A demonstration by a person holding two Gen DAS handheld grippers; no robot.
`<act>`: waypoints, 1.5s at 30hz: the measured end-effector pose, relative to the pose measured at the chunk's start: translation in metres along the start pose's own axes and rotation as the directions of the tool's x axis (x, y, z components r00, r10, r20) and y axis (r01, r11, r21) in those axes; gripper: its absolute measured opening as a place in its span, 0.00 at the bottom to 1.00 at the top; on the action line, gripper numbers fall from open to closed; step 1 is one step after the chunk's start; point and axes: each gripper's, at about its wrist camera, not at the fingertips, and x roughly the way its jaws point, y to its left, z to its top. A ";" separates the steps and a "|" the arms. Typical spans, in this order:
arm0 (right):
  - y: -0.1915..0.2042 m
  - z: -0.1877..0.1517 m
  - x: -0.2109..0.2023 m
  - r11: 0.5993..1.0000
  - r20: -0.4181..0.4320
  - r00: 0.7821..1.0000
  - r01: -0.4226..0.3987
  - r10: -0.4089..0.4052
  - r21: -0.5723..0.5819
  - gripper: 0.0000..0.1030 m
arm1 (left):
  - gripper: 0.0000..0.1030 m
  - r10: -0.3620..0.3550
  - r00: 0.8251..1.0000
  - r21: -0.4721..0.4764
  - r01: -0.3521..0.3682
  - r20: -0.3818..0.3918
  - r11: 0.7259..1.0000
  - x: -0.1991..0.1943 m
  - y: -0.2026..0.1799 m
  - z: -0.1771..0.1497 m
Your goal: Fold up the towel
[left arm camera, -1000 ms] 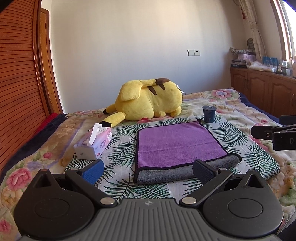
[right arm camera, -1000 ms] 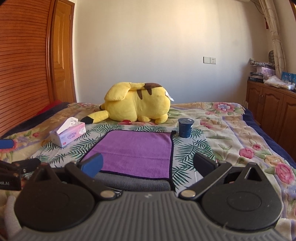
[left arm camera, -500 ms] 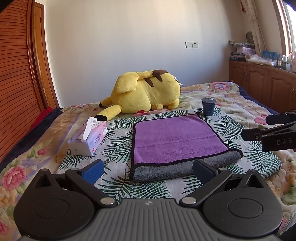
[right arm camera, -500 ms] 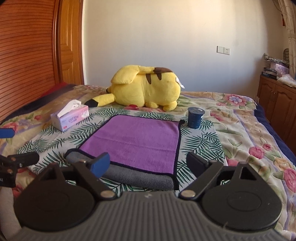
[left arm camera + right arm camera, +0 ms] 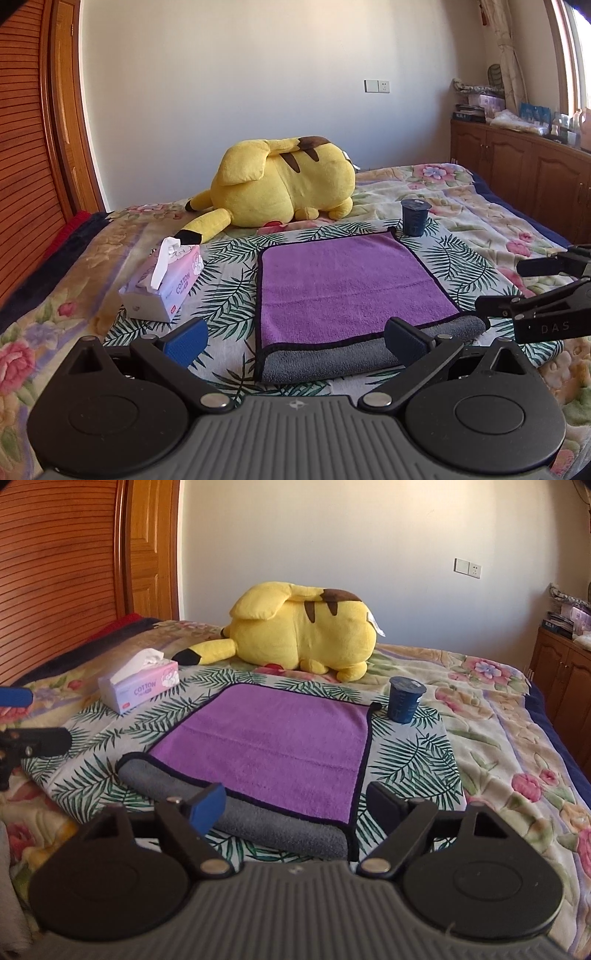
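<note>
A purple towel (image 5: pixel 351 284) with a dark hem lies on the bed, folded over so that its grey underside (image 5: pixel 332 360) shows as a strip along the near edge. It also shows in the right wrist view (image 5: pixel 273 749). My left gripper (image 5: pixel 295 338) is open and empty, just short of the towel's near edge. My right gripper (image 5: pixel 295 803) is open and empty above the towel's near right corner. The right gripper also shows at the right of the left wrist view (image 5: pixel 509 288).
A yellow plush toy (image 5: pixel 284 188) lies beyond the towel. A pink tissue box (image 5: pixel 162 284) stands to its left and a dark blue cup (image 5: pixel 415 218) at its far right corner. The flowered bedspread (image 5: pixel 498 738) spreads around. Wooden cabinets (image 5: pixel 517 170) line the right wall.
Both grippers have lifted and drawn back a little from the towel, staying open. The towel has not moved.
</note>
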 end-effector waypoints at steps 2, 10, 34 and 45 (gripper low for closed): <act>-0.002 0.000 0.004 1.000 -0.012 1.000 -0.007 0.007 -0.002 0.79 | 0.83 -0.011 1.000 0.001 0.011 0.000 1.000 0.004 0.001 0.004; -0.007 0.000 0.020 0.999 -0.052 0.998 -0.035 0.035 -0.013 0.72 | 0.76 -0.038 0.999 0.034 0.039 -0.025 0.999 0.025 0.006 0.015; -0.029 -0.001 0.057 0.996 -0.139 0.987 -0.074 0.080 0.048 0.49 | 0.32 -0.117 0.966 -0.027 0.114 -0.232 0.993 0.114 0.034 -0.003; -0.044 -0.007 0.075 0.994 -0.208 0.975 -0.057 0.076 0.097 0.47 | 0.21 -0.150 0.941 -0.108 0.123 -0.302 0.987 0.139 0.052 -0.016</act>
